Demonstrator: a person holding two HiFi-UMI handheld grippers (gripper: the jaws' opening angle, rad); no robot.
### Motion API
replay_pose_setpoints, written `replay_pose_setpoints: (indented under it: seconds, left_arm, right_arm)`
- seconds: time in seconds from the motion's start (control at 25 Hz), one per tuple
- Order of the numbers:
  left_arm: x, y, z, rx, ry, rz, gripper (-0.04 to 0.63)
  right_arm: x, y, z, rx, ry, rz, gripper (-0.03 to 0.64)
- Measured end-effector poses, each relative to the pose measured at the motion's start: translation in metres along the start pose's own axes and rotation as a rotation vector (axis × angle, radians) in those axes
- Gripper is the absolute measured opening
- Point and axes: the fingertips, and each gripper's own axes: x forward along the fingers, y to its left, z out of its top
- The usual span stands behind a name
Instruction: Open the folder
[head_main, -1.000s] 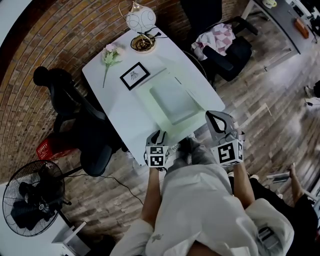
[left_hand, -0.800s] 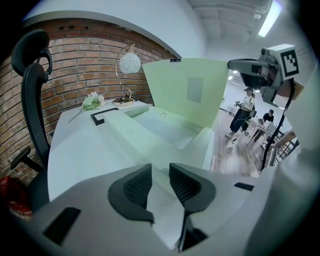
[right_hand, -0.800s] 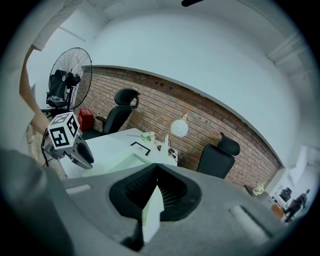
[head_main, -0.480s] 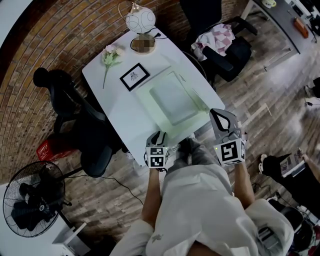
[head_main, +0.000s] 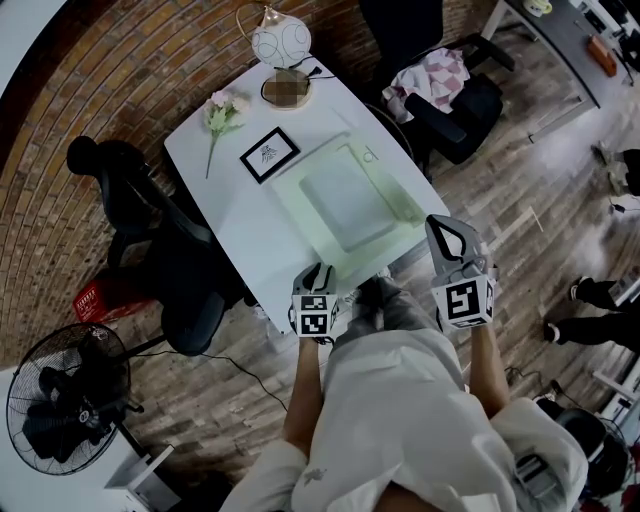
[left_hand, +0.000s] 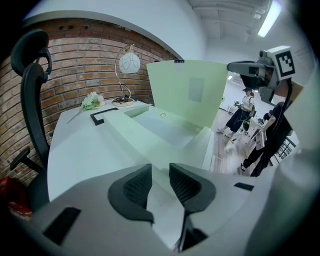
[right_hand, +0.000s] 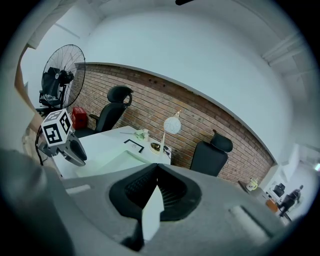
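Note:
A pale green folder (head_main: 340, 205) lies on the white table (head_main: 230, 200), near its front edge. Its cover (left_hand: 192, 90) stands lifted, almost upright in the left gripper view. My right gripper (head_main: 440, 225) is shut on the cover's free edge, and a thin pale sheet shows between its jaws (right_hand: 156, 172). In the left gripper view, the right gripper (left_hand: 239, 66) shows at the cover's top right corner. My left gripper (head_main: 318, 272) hovers at the folder's near corner. Its jaws (left_hand: 160, 172) stand a narrow gap apart, clamping nothing.
Behind the folder are a black picture frame (head_main: 269, 152), a flower (head_main: 220, 110), a small dish (head_main: 287, 88) and a globe lamp (head_main: 281, 40). Office chairs (head_main: 150, 215) (head_main: 440, 95) flank the table. A fan (head_main: 65, 400) stands lower left. A person's legs (head_main: 600, 310) show at the right.
The folder's cover has swung further up and out to the right with my right gripper. The left gripper has not moved. People at the right have walked on.

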Motion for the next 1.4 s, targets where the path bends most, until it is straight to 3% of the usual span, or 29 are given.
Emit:
replay_pose_setpoints:
  seconds: [0.36,0.6,0.84,1.4]
  left_arm:
    - [-0.0002,-0.0001,0.0005,0.001,0.0,-0.004,0.109]
    - [0.0001,0.0004,0.0007,0.003,0.0,-0.007,0.109]
    - [-0.0003,0.001,0.0017,0.003,0.001,-0.01,0.109]
    - [0.0011,0.0015,0.0002,0.007,-0.001,-0.011,0.109]
  right_arm:
    - [-0.0001,-0.0025,0.0048,-0.065,0.012,0.007,0.006]
    - [0.0009,-0.0007,-0.0001,-0.008,0.008,-0.005,0.006]
    - [0.0015,-0.0021,0.0024,-0.044,0.016,-0.001,0.006]
    - [0.0019,-0.0002,-0.0011,-0.013,0.014,-0.016,0.006]
